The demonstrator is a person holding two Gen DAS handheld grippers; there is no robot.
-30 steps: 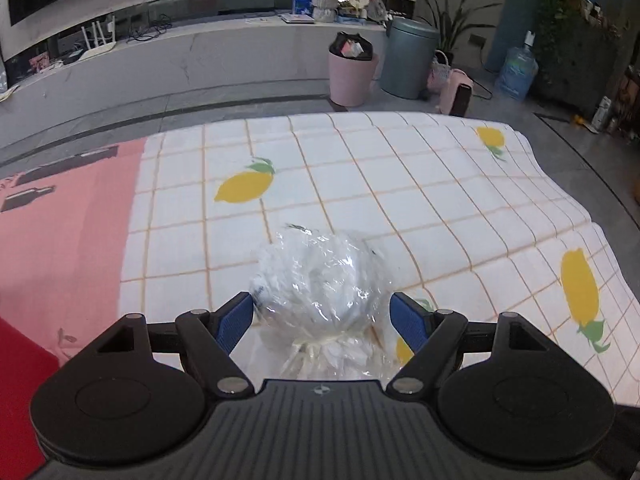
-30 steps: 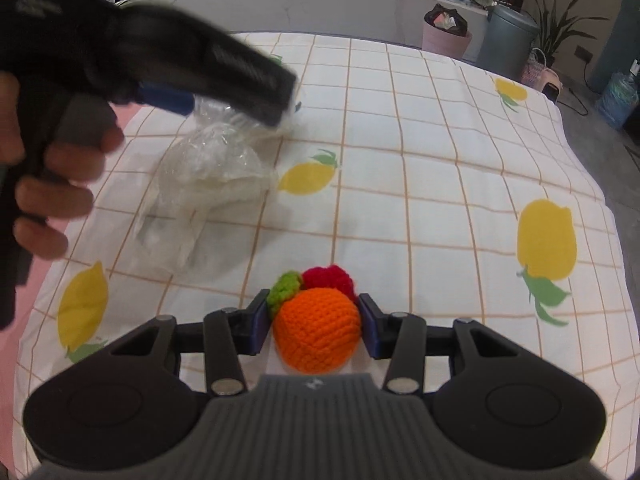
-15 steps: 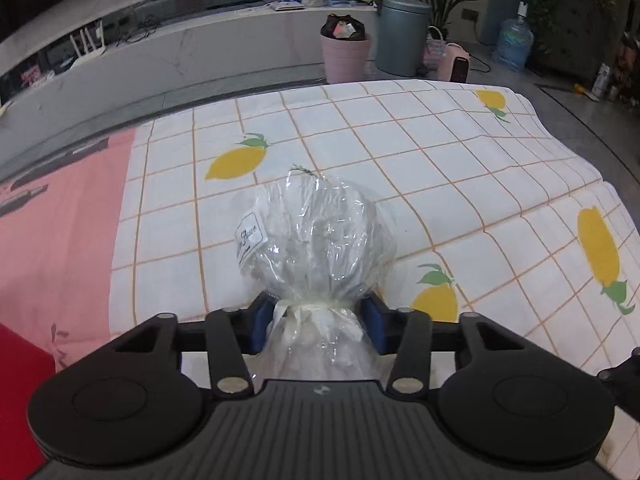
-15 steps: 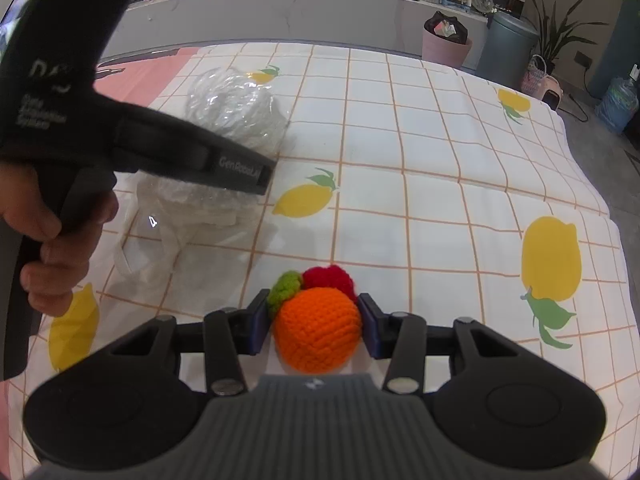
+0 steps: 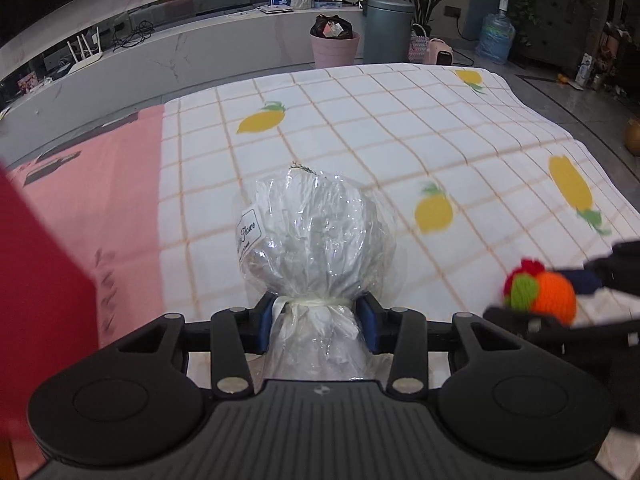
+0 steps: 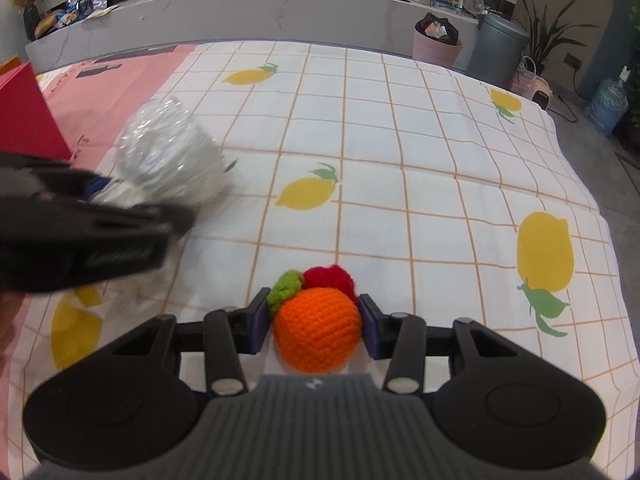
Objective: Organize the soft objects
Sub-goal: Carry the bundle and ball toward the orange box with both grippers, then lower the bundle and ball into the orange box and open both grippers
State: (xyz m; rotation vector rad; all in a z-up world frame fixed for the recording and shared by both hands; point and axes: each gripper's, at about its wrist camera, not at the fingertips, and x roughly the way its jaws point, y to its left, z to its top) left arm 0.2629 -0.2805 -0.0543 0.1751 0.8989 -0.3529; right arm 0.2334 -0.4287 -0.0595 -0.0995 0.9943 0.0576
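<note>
Clear-wrapped white bundle point(image 5: 316, 240) upright, neck tied; orange crochet fruit point(image 6: 318, 328) with red-green tuft.

The left tongs point(image 5: 317, 322) have just been closing and now pinch the tied neck of the plastic bundle point(image 5: 316, 240). The bundle got lifted and moved toward the red box point(image 6: 24, 116).

1. Your left wrist camera is looking forward and down along its gripper point(image 5: 316, 322), close over the lemon-print cloth point(image 5: 360, 120).
2. Your right wrist camera is looking the same way over its gripper point(image 6: 314, 326), from further right.
3. Both are sharing the cloth, the pink bin point(image 5: 335, 49) and each other's gripper.
</note>
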